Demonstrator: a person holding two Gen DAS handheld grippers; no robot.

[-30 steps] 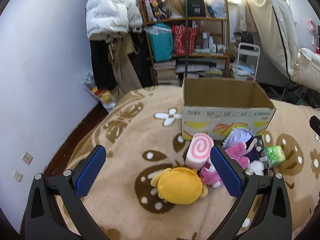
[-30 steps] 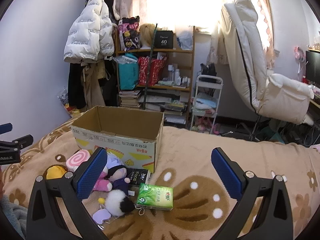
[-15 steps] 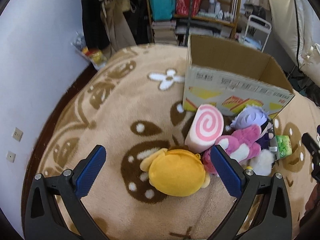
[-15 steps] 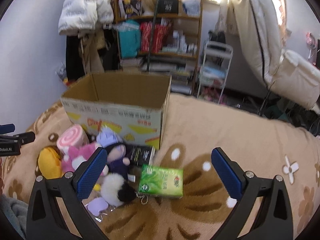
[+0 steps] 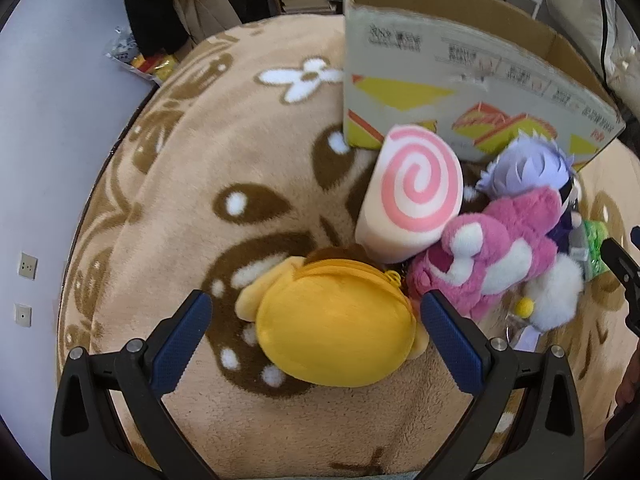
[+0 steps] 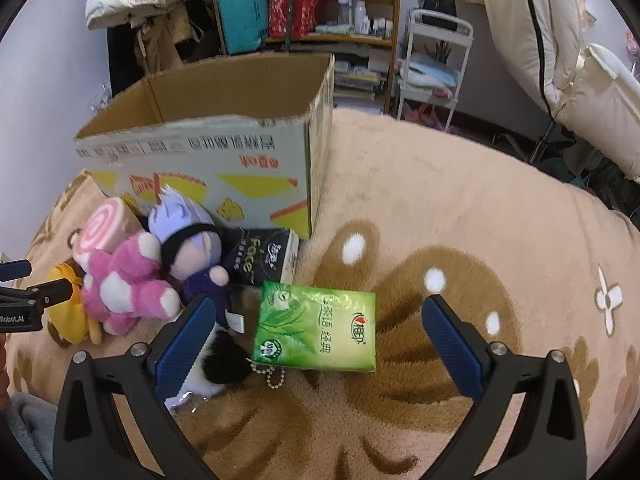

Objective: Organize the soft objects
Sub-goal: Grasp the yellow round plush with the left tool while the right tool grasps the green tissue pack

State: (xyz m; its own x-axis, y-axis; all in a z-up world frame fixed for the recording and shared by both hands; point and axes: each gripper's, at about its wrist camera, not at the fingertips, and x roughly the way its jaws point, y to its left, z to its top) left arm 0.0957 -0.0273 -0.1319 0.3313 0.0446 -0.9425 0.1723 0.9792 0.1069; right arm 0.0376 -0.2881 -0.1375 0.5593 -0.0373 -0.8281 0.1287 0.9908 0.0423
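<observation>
The left gripper (image 5: 316,322) has dropped lower than half a second ago, its jaws spread wide on either side of the round yellow plush toy (image 5: 336,330). The right gripper (image 6: 318,326) has also descended, fingers apart, above the green plastic tissue pack (image 6: 318,330). The pink swirl roll cushion (image 5: 412,194) lies at one o'clock from the yellow toy, the open cardboard box (image 5: 460,76) beyond.

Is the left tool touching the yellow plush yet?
Cannot tell. In the left wrist view the open left tool straddles the yellow plush; its right finger overlaps the plush edge, contact unclear.
</observation>
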